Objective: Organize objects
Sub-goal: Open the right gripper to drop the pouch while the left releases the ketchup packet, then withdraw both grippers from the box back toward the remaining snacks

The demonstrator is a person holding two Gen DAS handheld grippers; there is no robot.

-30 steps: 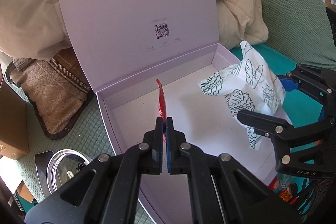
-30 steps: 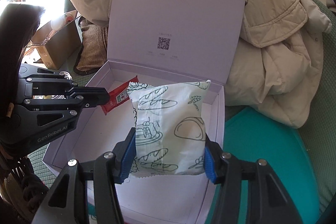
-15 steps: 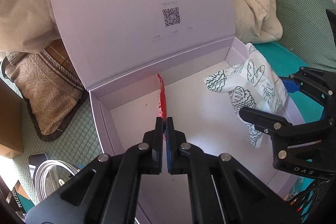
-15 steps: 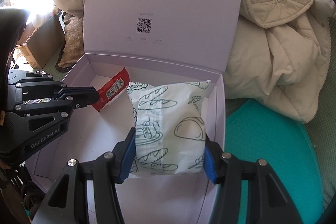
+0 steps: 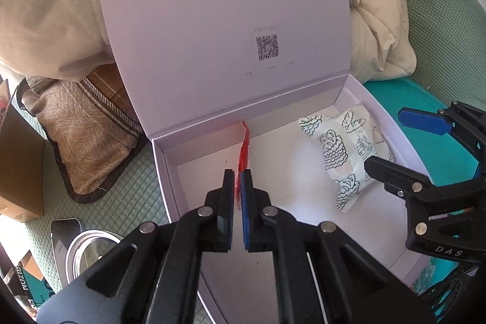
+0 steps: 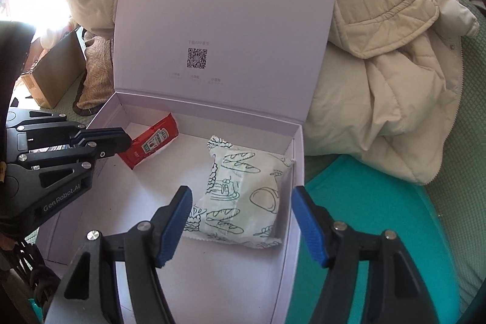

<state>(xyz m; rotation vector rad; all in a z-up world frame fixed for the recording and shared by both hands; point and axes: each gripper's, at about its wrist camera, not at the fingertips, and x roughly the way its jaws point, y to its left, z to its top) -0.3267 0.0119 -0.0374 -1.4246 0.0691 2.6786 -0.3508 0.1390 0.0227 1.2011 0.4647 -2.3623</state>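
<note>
Now right gripper (image 6: pixel 240 220) wide; left gripper (image 5: pixel 238 196) pinching ketchup packet (image 6: pixel 150 143)

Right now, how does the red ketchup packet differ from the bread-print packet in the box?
The ketchup packet is red, flat and slim; the bread-print packet is white with green drawings, puffy and larger. The ketchup packet is pinched in the left gripper, edge-up; the bread-print packet lies free on the floor of the lilac box, between the open fingers of the right gripper. Both are inside the box.

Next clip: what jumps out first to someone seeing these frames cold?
An open pale lilac cardboard box fills both views, lid upright. Inside lie a white bread-printed snack packet by the right wall, beneath the open right gripper, and a red ketchup sachet near the back, pinched by the left gripper.
</note>
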